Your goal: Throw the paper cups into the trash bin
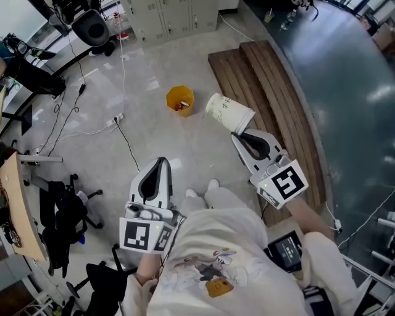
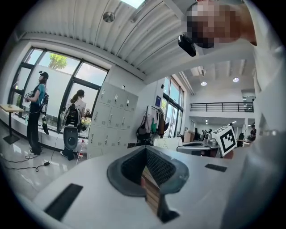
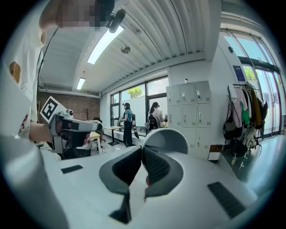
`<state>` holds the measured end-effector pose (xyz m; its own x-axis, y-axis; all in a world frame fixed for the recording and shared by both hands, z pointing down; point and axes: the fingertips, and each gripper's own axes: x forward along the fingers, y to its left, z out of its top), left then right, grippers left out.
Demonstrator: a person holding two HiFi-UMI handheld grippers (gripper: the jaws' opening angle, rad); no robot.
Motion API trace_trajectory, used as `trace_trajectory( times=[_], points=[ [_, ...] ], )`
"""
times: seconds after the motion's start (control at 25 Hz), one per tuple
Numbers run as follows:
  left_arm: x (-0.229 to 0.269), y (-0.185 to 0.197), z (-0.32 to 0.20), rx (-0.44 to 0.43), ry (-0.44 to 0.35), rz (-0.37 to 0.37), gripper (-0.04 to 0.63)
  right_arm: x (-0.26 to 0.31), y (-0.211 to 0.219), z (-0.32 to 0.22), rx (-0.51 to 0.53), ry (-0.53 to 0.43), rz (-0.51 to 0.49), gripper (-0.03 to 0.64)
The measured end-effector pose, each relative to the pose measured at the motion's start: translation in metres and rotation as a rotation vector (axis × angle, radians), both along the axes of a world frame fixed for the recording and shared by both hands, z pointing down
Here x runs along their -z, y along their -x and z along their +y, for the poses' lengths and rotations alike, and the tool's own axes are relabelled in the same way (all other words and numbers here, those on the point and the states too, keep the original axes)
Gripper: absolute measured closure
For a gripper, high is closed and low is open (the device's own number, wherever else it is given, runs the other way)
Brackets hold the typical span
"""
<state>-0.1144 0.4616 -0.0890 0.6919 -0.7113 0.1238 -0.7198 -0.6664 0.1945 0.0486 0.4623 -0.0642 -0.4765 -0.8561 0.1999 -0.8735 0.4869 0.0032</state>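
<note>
A white paper cup [image 1: 228, 112] lies tilted in the air over the floor, and my right gripper [image 1: 238, 137] is shut on its rim. In the right gripper view the cup's round body [image 3: 169, 137] rises just behind the closed jaws of the right gripper [image 3: 142, 149]. A small yellow trash bin [image 1: 179, 100] stands on the floor, left of the cup and a little farther away, with some rubbish inside. My left gripper [image 1: 162, 162] hangs lower left of the bin, shut with nothing in it; the left gripper [image 2: 145, 149] shows its jaws pressed together.
Wooden planks [image 1: 265, 80] lie on the floor under and right of the cup, beside a dark curved surface [image 1: 345, 74]. Cables [image 1: 92, 126] trail over the floor at left, near a chair [image 1: 65, 213] and a desk edge [image 1: 21, 210]. Lockers [image 1: 166, 15] stand at the back.
</note>
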Motion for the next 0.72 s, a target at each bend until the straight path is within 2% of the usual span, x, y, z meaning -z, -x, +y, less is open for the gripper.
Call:
trace_trajectory(
  times=[0.12, 0.4, 0.52, 0.72],
  points=[
    [-0.001, -0.005, 0.000, 0.021, -0.012, -0.006, 0.589, 0.003, -0.015, -0.004, -0.012, -0.016, -0.008, 0.592],
    [-0.017, -0.014, -0.022, 0.038, 0.027, -0.022, 0.590, -0.009, -0.026, -0.029, -0.004, 0.006, -0.034, 0.592],
    [-0.029, -0.017, -0.057, 0.030, 0.037, -0.017, 0.589, -0.018, -0.025, -0.062, 0.001, 0.011, -0.034, 0.592],
    [-0.043, -0.034, -0.155, -0.001, 0.048, -0.014, 0.589, -0.029, -0.034, -0.152, -0.001, 0.022, -0.011, 0.592]
  ],
)
